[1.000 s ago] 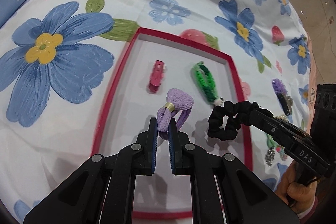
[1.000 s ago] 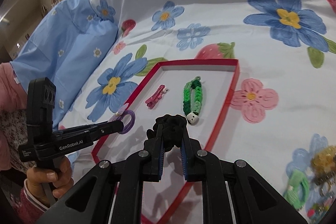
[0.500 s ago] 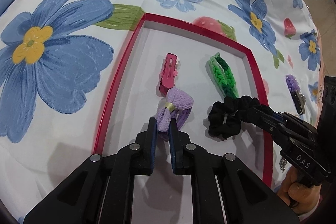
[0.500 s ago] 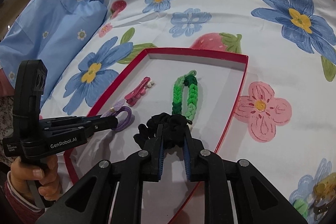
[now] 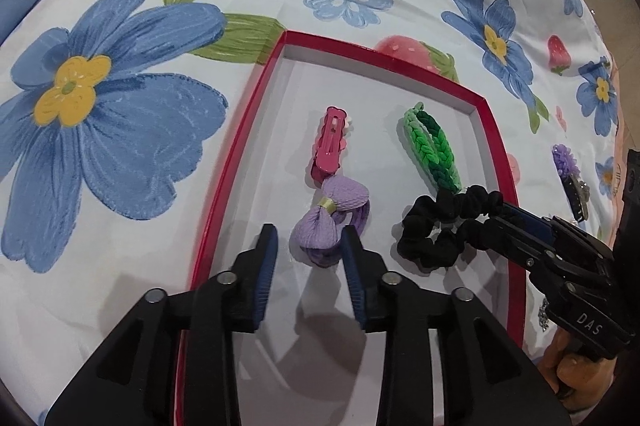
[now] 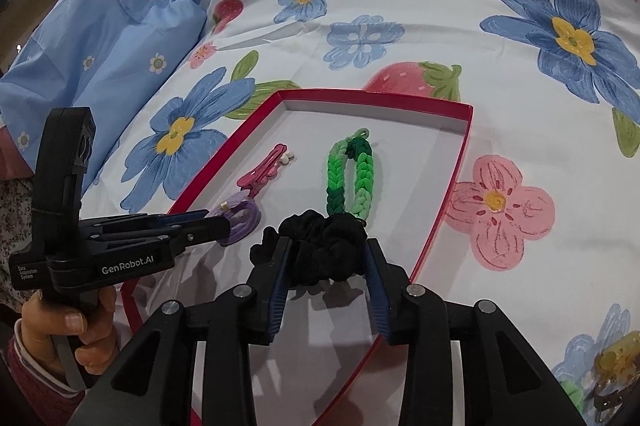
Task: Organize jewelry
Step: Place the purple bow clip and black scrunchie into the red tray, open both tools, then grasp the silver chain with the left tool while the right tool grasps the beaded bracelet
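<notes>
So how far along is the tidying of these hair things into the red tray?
Done: the pink clip and green braided band lie in the red tray. In hand: both grippers' jaws are opening, leaving the purple bow tie and black scrunchie on the tray floor. Left: a few pieces on the bedsheet.

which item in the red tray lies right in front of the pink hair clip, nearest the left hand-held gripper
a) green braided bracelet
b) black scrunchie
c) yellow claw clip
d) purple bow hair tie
d: the purple bow hair tie lies on the floor of the red tray just below the pink hair clip, between the opening jaws of the left hand-held gripper.
</notes>
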